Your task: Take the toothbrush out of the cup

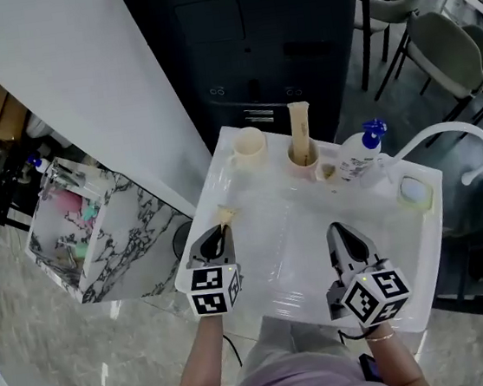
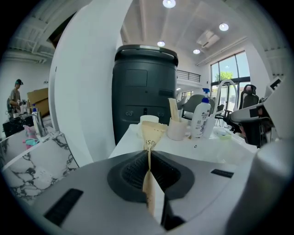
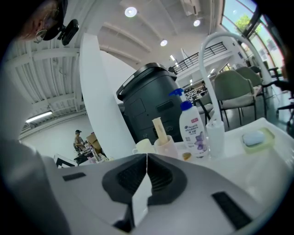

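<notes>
Close to the near edge of the white surface [image 1: 301, 250], the left tool [image 1: 221, 231] is pinching a toothbrush [image 1: 225, 215] in a tan paper wrap. It is low over the left edge and well apart from the cups. The right tool [image 1: 338, 230] is pressed together with nothing in it, near the middle. The pinch is on thin, smooth paper, so I think the toothbrush could slide out. This close to the left edge, it might drop right off the surface. At the far edge stand two cups. The cream cup [image 1: 249, 146] on the left looks empty. The pink cup [image 1: 304, 162] beside it holds another toothbrush [image 1: 300, 124] in the same wrap, standing up tall. If a tool goes for that one and pulls sideways, the light cup could tip over or bump the pump bottle [image 1: 361, 157] just beside it. Nearer the right edge, a soap dish [image 1: 426, 202] holds a pale bar of soap [image 1: 411, 189].
</notes>
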`<state>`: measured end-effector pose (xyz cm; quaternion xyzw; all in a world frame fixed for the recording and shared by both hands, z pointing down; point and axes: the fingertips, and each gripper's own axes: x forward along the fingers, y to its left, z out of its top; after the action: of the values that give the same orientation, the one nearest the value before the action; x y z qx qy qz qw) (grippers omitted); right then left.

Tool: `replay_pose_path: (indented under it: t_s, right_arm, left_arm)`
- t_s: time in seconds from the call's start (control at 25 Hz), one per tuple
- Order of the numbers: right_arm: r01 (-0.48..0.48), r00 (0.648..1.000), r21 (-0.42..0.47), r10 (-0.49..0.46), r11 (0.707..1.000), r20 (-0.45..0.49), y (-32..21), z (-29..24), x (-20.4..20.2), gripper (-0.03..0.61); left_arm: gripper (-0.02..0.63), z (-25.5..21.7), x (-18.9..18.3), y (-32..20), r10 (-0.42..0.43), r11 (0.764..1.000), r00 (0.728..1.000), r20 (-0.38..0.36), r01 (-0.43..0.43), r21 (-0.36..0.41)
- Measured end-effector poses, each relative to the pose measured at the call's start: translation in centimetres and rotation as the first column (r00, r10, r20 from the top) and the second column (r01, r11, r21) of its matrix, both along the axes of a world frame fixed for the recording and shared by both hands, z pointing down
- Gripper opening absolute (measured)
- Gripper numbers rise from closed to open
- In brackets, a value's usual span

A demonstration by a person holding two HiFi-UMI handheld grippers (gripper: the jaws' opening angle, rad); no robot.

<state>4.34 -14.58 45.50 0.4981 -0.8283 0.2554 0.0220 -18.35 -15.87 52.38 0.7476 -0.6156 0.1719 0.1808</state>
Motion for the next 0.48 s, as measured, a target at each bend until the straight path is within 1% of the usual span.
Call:
replay_pose_path:
  t_s: [0.32, 0.48]
  right_arm:
    - [-0.069, 0.998, -0.029, 0.069, 0.997, -0.011, -1.0, 1.1, 1.7, 0.006]
    - [-0.100, 0.995, -0.039, 0.100, 0.994, -0.015, -1.5, 1.5, 2.4, 0.005]
  left_arm:
    - [0.018, 4.4, 0.5, -2.7, 0.027, 0.993, 0.999, 0.030, -0.024, -0.119]
    - [0.018, 6.2, 0.6, -3.4, 0.046, 0.983, 0.997, 0.067, -0.033, -0.179]
